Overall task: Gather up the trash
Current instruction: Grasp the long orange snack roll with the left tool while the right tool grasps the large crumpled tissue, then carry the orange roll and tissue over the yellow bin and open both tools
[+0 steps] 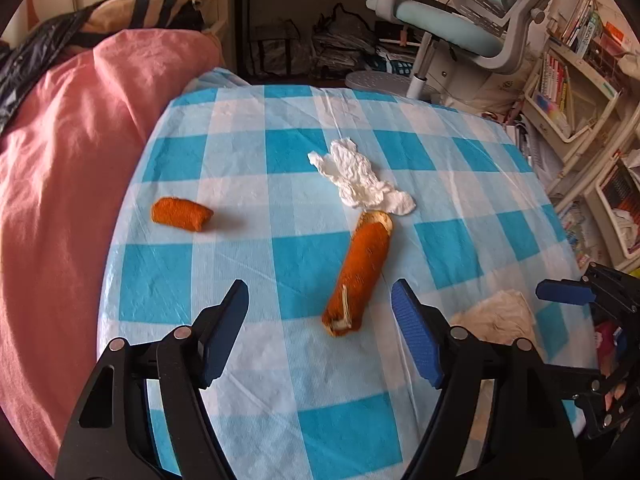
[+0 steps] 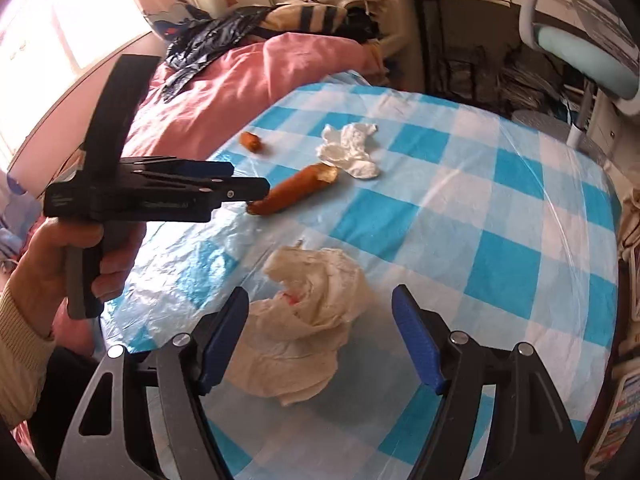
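Closest in on the right wrist cam, the right gripper [image 2: 320, 336] has its jaws spread wide, and a crumpled beige plastic bag [image 2: 308, 332] with a bit of red on it sits on the table right between them. The pads aren't pressing on it as far as I can see, so it's just lying there, not held.

Over on the left wrist cam, the left gripper [image 1: 320, 332] is also wide apart with nothing clamped. The near end of the long orange peel [image 1: 358, 276] lies on the cloth between the fingers, a little toward the right one, and the rest of it runs away from the camera. From the right cam that same gripper pokes in side-on, held by a hand [image 2: 60, 264] with a cream sleeve, tips just at the peel's end. Touching or hovering? Can't really tell from that angle.

Just past the far end of the long peel is a wadded white tissue [image 1: 360, 178], basically touching it. The short orange peel [image 1: 182, 214] is off by itself toward the left edge of the table, well apart from the rest.

Everything's on a blue and white checked tablecloth [image 1: 304, 420]. Butting up against the left side is a pink blanket [image 1: 60, 168] with a black plastic bag [image 2: 208, 40] on top. Beyond the far edge there's an office chair [image 1: 460, 28], and shelves [image 1: 568, 92] crammed with books on the right.
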Motion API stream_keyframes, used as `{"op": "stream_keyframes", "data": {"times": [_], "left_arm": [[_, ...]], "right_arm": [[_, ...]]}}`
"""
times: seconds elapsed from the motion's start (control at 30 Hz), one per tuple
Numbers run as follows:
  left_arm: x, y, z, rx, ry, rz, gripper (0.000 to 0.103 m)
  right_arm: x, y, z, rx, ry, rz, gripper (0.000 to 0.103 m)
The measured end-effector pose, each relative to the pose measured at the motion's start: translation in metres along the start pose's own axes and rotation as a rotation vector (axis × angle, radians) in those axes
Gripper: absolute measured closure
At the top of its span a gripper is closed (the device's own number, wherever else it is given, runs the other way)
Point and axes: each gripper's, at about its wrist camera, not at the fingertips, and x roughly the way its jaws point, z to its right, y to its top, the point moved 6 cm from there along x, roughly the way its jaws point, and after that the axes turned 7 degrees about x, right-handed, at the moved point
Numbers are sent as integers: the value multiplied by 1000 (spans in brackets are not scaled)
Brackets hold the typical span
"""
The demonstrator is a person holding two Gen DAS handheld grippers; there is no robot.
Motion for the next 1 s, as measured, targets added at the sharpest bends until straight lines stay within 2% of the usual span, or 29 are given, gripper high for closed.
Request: {"op": "stream_keyframes", "data": {"times": [0.1,0.17,0.2,0.23,0.27,0.3,0.37,0.43,0.53,0.73,1.0], "left_arm": [[13,1,5,-9,29,2,32],[24,-1,11,20,55,-15,34],[28,-1,14,37,66,-17,45],[28,-1,19,72,89,-6,53],[28,-1,21,93,85,-6,72],[26,-1,23,102,73,-8,83],[22,-3,22,87,48,-11,84],[17,-5,17,70,42,-11,84],[3,-11,7,8,10,-1,85],[-25,-34,-7,-87,-28,19,85],[-66,-70,16,-29,-1,66,84]], "right_arm": [[8,0,3,28,1,-13,32],[16,0,4,30,-13,-33,32],[18,-2,4,32,-15,-38,36],[19,-3,4,33,-8,-48,48],[20,-4,3,35,-4,-55,54],[20,-4,3,37,-5,-56,62],[16,-3,1,33,-3,-45,71],[10,-1,0,37,-5,-19,75],[-1,2,2,66,-5,26,76],[-21,0,8,174,64,80,76],[-43,-12,-15,193,128,121,76]]}}
